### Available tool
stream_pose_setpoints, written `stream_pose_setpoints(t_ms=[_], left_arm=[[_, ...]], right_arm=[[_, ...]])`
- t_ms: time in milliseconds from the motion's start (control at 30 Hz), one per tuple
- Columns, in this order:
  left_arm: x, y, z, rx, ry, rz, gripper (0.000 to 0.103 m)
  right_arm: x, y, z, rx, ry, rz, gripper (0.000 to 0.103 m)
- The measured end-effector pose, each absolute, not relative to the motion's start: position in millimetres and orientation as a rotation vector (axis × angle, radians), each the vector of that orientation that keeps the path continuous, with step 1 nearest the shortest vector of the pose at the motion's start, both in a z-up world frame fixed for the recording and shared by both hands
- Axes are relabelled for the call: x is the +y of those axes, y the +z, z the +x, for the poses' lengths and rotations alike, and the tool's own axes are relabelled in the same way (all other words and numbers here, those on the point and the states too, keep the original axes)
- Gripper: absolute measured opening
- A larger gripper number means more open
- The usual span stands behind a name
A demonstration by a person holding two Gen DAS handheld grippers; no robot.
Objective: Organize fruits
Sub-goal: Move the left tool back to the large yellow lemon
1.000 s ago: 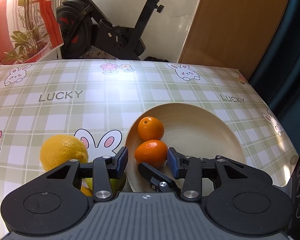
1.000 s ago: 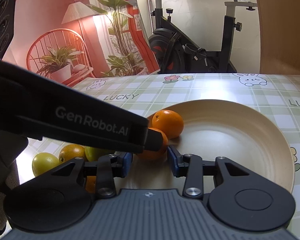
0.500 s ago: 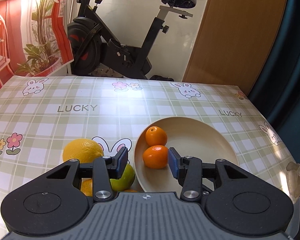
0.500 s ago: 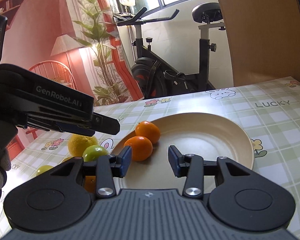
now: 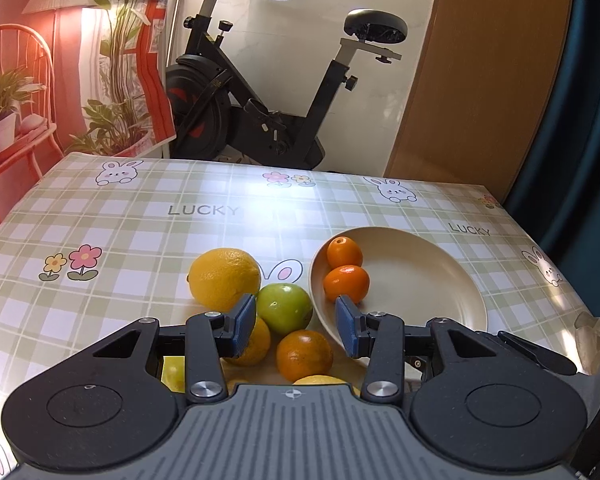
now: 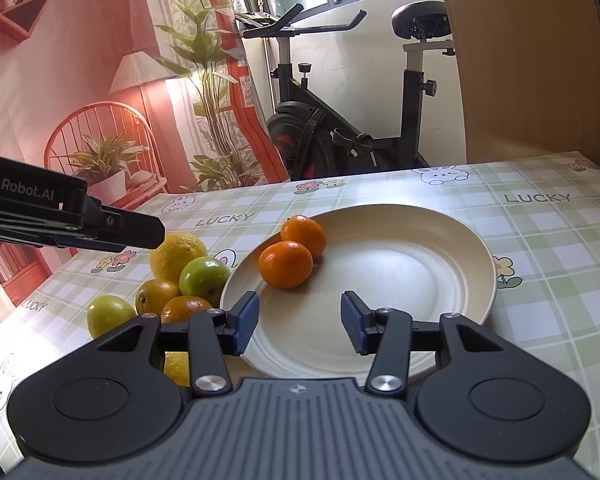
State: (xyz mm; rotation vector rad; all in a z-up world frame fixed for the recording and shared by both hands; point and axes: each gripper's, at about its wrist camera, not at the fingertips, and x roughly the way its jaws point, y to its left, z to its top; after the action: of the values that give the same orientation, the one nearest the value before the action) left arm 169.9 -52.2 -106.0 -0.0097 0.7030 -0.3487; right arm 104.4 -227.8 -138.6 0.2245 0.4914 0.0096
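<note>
Orange mandarins, two of them (image 6: pixel 286 263), touch each other at the left edge of the round cream plate (image 6: pixel 440 248) on the green checked tablecloth (image 5: pixel 140 240). Just left of the plate huddle a large yellow lemon (image 5: pixel 224 278), a green apple (image 5: pixel 285 306) and more oranges (image 5: pixel 304 355). Both the right gripper (image 6: pixel 300 322), whose jaws have just been opening, and the left gripper (image 5: pixel 296 325) stand spread and empty. Behind the table stands a black exercise bike (image 5: pixel 268 120).

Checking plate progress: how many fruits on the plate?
2: both small oranges, touching, at the plate's left edge, one nearer, one behind. Other fruit sits off-plate, left.
</note>
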Motion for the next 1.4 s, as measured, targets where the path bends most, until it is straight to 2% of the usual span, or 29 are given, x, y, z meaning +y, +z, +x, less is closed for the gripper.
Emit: stream_pose_setpoints(t_ms=[900, 1400], left_arm=[[-7.9, -123.4, 142.4, 0.735, -0.324, -0.094, 0.047], [-12.0, -134.7, 144.7, 0.781, -0.353, -0.099, 0.048]], right_arm=[[-197.1, -127.5, 82.0, 0.556, 0.108, 0.136, 0.049], [-178.3, -128.0, 78.1, 0.535, 0.175, 0.061, 0.055]])
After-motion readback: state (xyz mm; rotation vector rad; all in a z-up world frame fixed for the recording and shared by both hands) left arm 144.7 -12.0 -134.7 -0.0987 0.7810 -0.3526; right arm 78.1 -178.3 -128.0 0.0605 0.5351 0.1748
